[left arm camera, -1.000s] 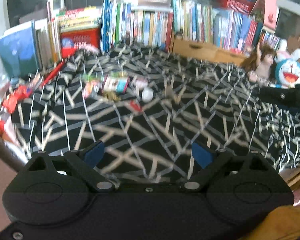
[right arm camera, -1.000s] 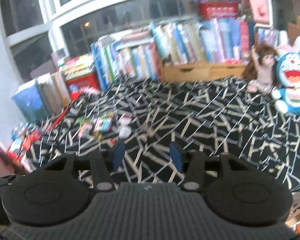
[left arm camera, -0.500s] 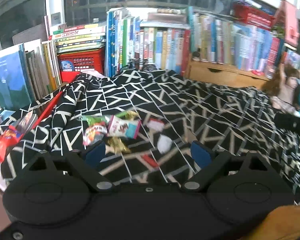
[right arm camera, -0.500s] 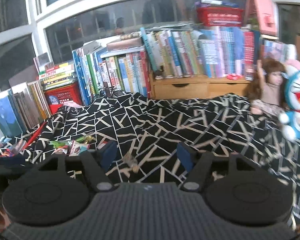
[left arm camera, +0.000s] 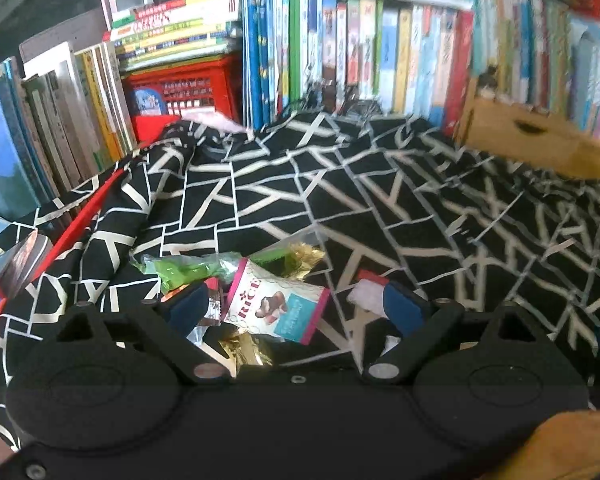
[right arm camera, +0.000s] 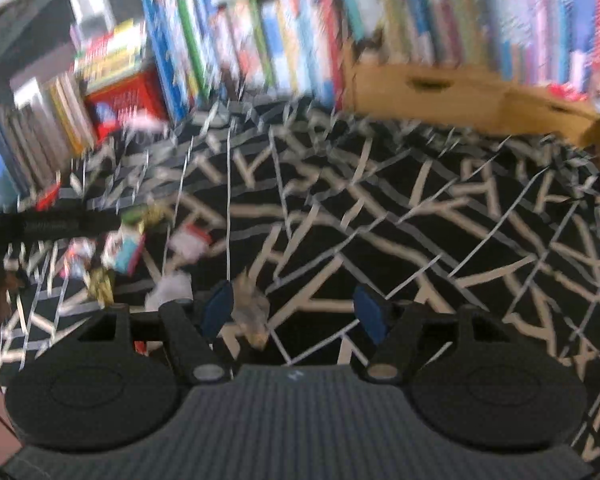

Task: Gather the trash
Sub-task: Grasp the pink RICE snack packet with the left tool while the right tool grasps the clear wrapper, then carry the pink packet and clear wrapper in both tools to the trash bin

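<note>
A heap of trash lies on the black-and-white patterned cloth (left arm camera: 340, 184): a pink-edged snack wrapper (left arm camera: 276, 308), a green wrapper (left arm camera: 188, 268), gold foil (left arm camera: 244, 350) and a white crumpled scrap (left arm camera: 366, 296). My left gripper (left arm camera: 296, 306) is open, its blue pads either side of the pink-edged wrapper. In the blurred right wrist view the same heap (right arm camera: 120, 252) lies left of my right gripper (right arm camera: 296, 312), which is open just above the cloth (right arm camera: 420, 220). A brownish crumpled scrap (right arm camera: 254, 312) sits beside its left pad, with a white scrap (right arm camera: 170, 290) further left.
Rows of upright books (left arm camera: 360, 48) and a red crate (left arm camera: 180, 92) line the far edge. A wooden drawer box (left arm camera: 528, 140) stands at back right. More books (left arm camera: 40, 128) stand along the left. The left gripper's arm (right arm camera: 48, 222) shows dark at the left of the right wrist view.
Both grippers have moved forward and down toward the cloth. The trash heap now lies between the left gripper's pads; the brownish scrap is close to the right gripper's left pad.
</note>
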